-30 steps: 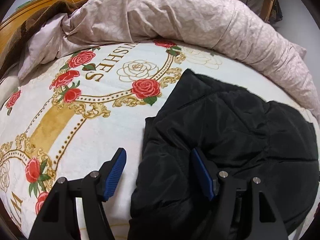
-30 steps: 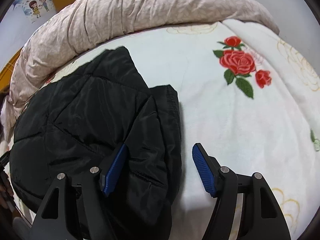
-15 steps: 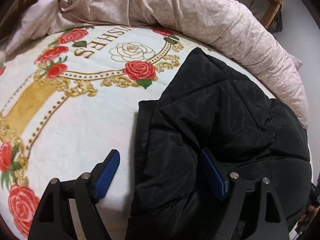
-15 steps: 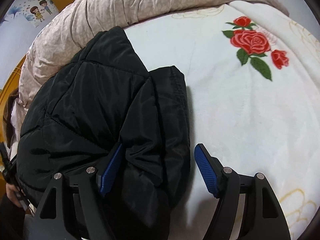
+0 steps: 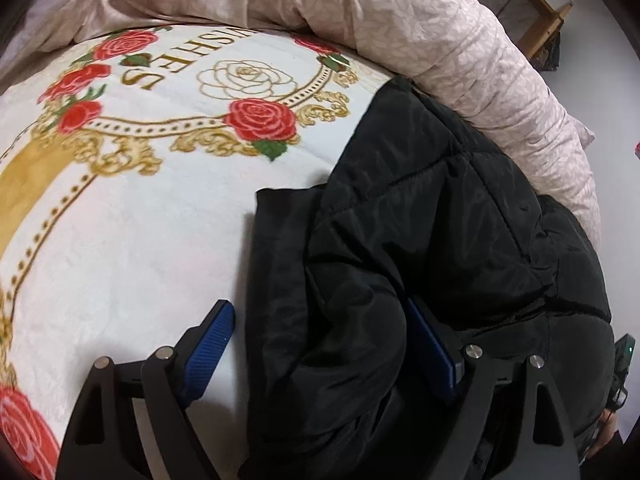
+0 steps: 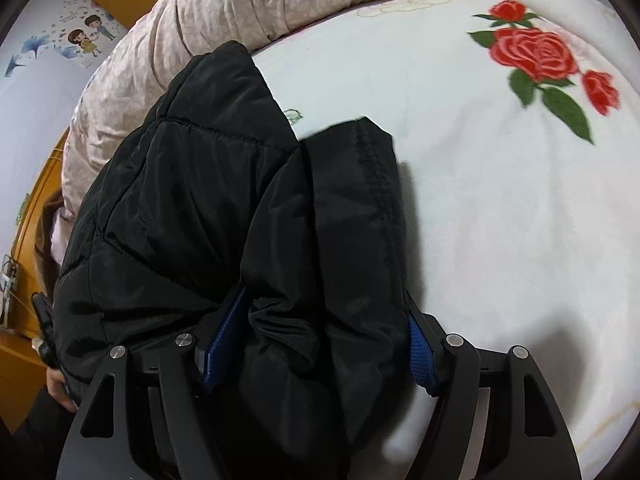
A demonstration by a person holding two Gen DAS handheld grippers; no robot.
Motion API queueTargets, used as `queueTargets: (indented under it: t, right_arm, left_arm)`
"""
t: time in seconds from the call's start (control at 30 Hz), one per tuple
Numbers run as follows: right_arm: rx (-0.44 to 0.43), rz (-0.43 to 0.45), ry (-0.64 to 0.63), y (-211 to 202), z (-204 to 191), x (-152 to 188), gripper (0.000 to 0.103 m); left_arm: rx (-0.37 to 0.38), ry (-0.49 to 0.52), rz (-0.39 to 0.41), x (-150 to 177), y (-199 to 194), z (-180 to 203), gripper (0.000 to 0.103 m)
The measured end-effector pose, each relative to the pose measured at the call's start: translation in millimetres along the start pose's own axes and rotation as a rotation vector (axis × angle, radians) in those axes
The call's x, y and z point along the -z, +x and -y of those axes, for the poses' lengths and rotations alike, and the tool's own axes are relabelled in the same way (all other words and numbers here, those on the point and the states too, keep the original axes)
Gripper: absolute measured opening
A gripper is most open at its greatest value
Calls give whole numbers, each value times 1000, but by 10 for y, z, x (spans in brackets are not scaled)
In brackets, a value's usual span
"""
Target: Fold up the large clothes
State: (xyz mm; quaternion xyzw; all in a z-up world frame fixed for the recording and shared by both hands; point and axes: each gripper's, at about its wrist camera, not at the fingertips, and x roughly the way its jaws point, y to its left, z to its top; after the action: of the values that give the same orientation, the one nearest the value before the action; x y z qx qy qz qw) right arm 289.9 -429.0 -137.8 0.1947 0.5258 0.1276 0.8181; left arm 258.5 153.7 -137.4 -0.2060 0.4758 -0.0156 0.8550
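Observation:
A black padded jacket (image 5: 440, 220) lies folded on a white blanket with red roses (image 5: 120, 240). My left gripper (image 5: 320, 344) is open, its blue pads astride the jacket's left folded edge, the right pad pressed into the fabric. In the right wrist view the jacket (image 6: 200, 200) fills the left and middle. My right gripper (image 6: 320, 344) is open, its pads astride the jacket's right sleeve fold, which bulges between them.
A beige quilt (image 5: 400, 20) is bunched along the far side of the bed, and also shows in the right wrist view (image 6: 240, 8). A wooden frame (image 5: 524, 4) stands behind it. An orange headboard (image 6: 36, 208) is at the left.
Both grippers have moved forward and down onto the jacket's edges; the fabric now sits deeper between the open pads. The jacket fills more of both views.

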Motion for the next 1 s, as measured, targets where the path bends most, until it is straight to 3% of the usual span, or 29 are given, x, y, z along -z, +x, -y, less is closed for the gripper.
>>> queueTargets:
  t: [0.17,0.23,0.4,0.5,0.77,1.0]
  right_arm:
    - [-69,-20,6,33,42,-37,53]
    - [-83,-20,11,30,25,-40,47]
    - [-70,-23,0,-79,-89,-53,33]
    - [-50,-9,-30,-255,-194,-57,25]
    - [-61,57,-73,-914,-388,142,21]
    - [-84,81,-67,-1211,-389,407,21]
  left_arm:
    - [43,7,-22,-34,56,5,88]
    - [61,19,-33,-50,71,36,81]
    - [61,45,-24,-44,-57,176,41]
    - [21,76,-6,-60,-236,250,29]
    - [28,145,84,66,-992,471,25]
    - [58,136,101,293,-1382,468,25]
